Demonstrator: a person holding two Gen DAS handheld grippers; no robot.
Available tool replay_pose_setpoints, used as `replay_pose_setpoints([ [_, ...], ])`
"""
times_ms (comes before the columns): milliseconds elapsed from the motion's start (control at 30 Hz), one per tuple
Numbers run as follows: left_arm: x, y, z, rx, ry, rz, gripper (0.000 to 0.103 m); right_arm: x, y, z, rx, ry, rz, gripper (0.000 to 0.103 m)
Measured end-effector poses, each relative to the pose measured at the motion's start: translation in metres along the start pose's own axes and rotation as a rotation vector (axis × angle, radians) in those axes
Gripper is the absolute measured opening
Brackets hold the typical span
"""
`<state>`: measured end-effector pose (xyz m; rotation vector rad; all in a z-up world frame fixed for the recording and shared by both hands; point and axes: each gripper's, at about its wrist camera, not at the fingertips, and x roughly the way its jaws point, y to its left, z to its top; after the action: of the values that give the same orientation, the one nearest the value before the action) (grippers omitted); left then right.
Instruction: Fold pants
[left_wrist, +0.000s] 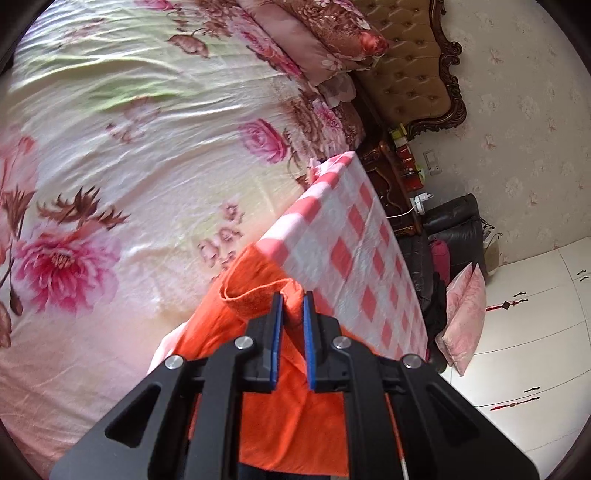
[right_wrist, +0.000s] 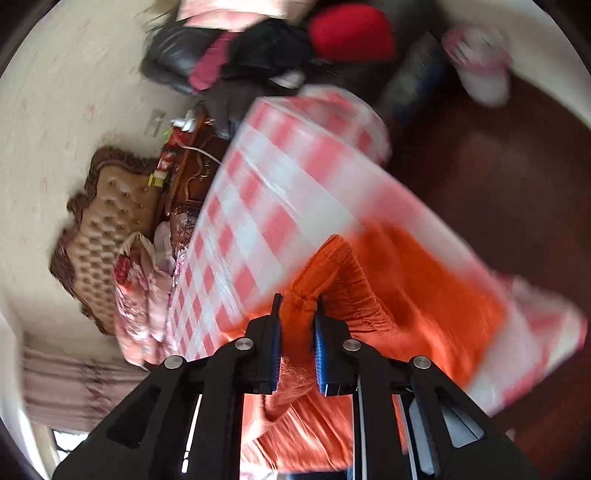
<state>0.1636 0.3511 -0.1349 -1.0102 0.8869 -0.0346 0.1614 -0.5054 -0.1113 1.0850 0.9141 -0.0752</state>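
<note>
**Both tools pinched on the orange pants at the bed's edge**

I have the left tool (left_wrist: 293, 306) narrowed onto a fold of the orange pants (left_wrist: 280, 398), the blue pads (left_wrist: 277, 332) squeezing cloth between them. The right tool (right_wrist: 297, 308) is likewise clamped on a bunched ridge of the same garment, its jaws drawn in tight around the fabric. I judge the two grips sit on separate parts of one edge, so the cloth can be carried as a span rather than a lump, though I cannot tell whether that edge is the waistband or a hem.

The pants lie over the corner of the pink-and-white checked mattress side (left_wrist: 354, 251), partly on the floral bedsheet (left_wrist: 110, 166) and partly hanging down toward me. Draped like that, their weight pulls off the bed, which is probably why both grips are needed before any fold.

The right view is smeared, so I cannot read how the far part of the garment lies. In my judgement the fold has barely begun; the cloth is not flat yet.
</note>
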Motion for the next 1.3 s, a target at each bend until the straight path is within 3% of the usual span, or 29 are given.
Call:
replay_pose_setpoints([
  [100,-0.031,-0.039,0.004,0.067,-0.055,-0.047,0.010,-0.026,0.051,0.019,-0.151,-0.126,0.028,0.015],
  [200,-0.054,-0.029,-0.027,0.101,-0.053,-0.069,0.010,-0.055,0.061,0.003,-0.263,-0.201,0.019,0.015],
  [367,-0.032,0.067,-0.096,0.025,0.055,-0.010,0.010,-0.037,-0.031,-0.044,-0.254,-0.131,-0.180,0.015],
  [500,-0.012,0.113,-0.115,-0.053,0.099,0.019,0.010,-0.012,-0.100,-0.063,-0.178,-0.047,-0.251,0.015],
  [633,-0.028,0.092,-0.113,0.012,0.053,-0.008,0.010,-0.020,-0.098,-0.065,-0.203,-0.068,-0.236,0.015],
  [767,-0.020,0.093,-0.117,0.055,0.065,0.065,0.011,-0.021,-0.074,-0.070,-0.297,-0.107,-0.313,0.015],
  [833,-0.012,0.103,-0.120,0.052,0.079,0.110,0.016,-0.009,-0.073,-0.073,-0.335,-0.094,-0.378,0.015],
  [867,-0.012,0.105,-0.120,0.065,0.062,0.138,0.028,-0.004,-0.072,-0.075,-0.358,-0.091,-0.413,0.015],
  [900,-0.015,0.103,-0.117,0.091,0.034,0.177,0.048,-0.001,-0.071,-0.079,-0.387,-0.094,-0.445,0.015],
  [967,-0.023,0.094,-0.106,0.155,-0.029,0.210,0.057,0.002,-0.067,-0.085,-0.441,-0.106,-0.498,0.015],
  [1100,-0.012,0.043,-0.075,0.403,-0.101,0.254,0.057,0.009,-0.064,-0.088,-0.484,-0.108,-0.566,0.017],
  [1200,0.020,0.005,-0.060,0.604,-0.068,0.303,0.057,0.012,-0.060,-0.093,-0.503,-0.112,-0.600,0.018],
  [1300,0.053,-0.012,-0.048,0.690,-0.004,0.328,0.056,0.012,-0.060,-0.094,-0.496,-0.113,-0.604,0.018],
])
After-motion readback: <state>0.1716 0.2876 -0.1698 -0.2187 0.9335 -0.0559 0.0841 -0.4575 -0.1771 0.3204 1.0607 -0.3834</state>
